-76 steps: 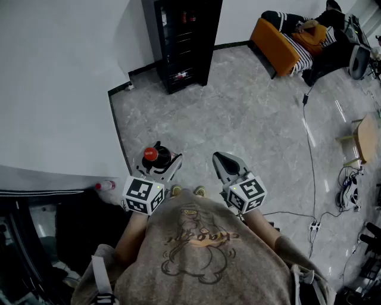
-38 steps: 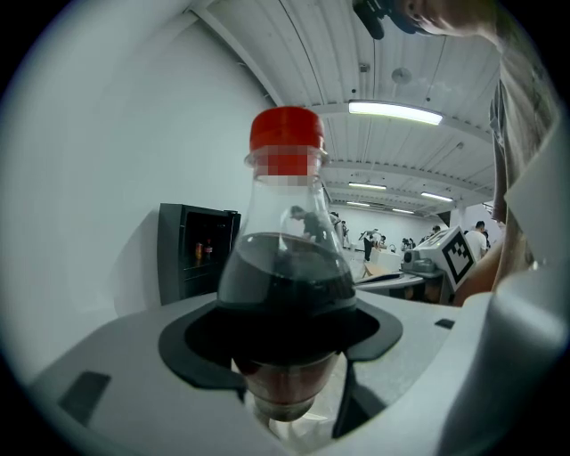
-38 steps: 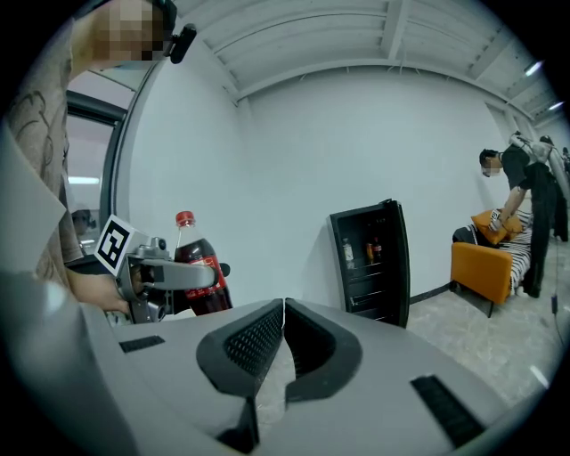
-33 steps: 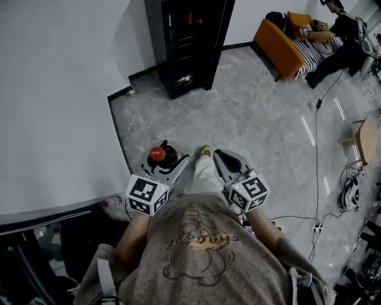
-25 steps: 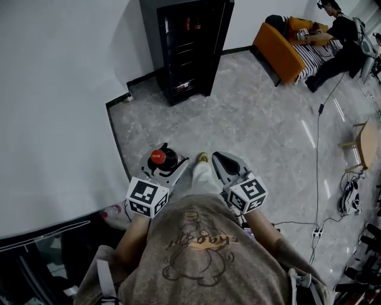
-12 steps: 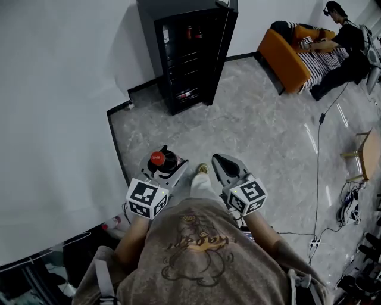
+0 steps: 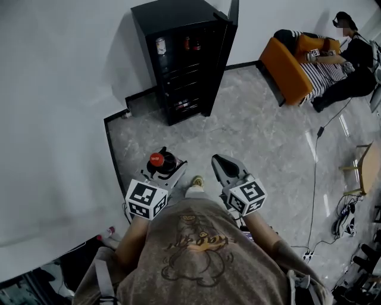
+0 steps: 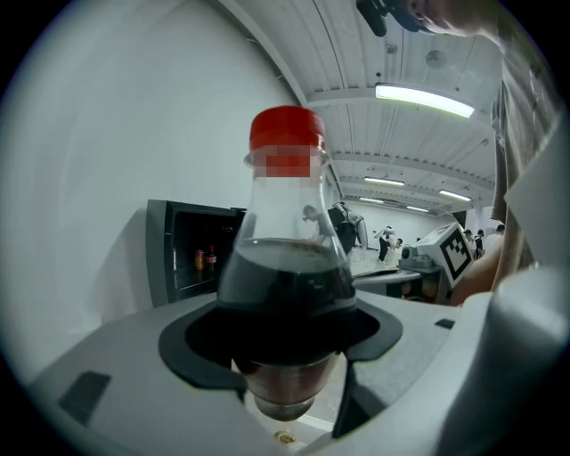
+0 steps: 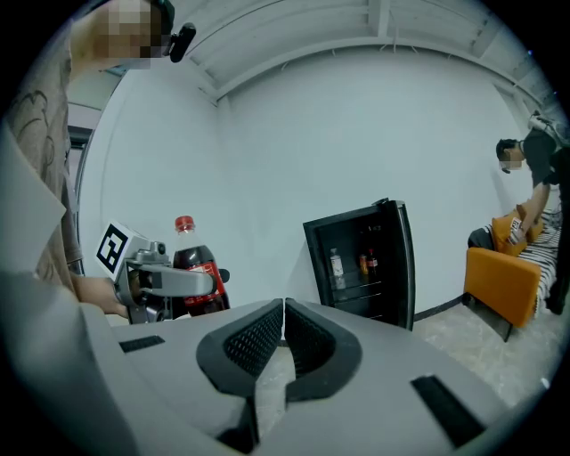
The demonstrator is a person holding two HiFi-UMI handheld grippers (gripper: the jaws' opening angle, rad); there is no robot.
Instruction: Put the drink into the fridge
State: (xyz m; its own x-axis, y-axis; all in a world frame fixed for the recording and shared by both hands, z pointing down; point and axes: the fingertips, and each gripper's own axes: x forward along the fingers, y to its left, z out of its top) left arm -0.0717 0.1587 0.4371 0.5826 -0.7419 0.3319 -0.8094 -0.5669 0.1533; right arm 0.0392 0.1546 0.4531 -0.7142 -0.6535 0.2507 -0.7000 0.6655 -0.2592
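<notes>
The red-capped bottle point(image 7: 156, 159) of dark drink is clamped upright in the jaws of the left gripper point(image 7: 169, 166) at lower centre of the head view, the right gripper point(image 7: 222, 166) is held beside it with jaws pressed together on nothing, and the open black fridge point(image 7: 172, 15) is seen at top centre.

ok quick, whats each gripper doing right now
Left gripper: closed on the cola bottle.
Right gripper: closed, holding nothing.
</notes>
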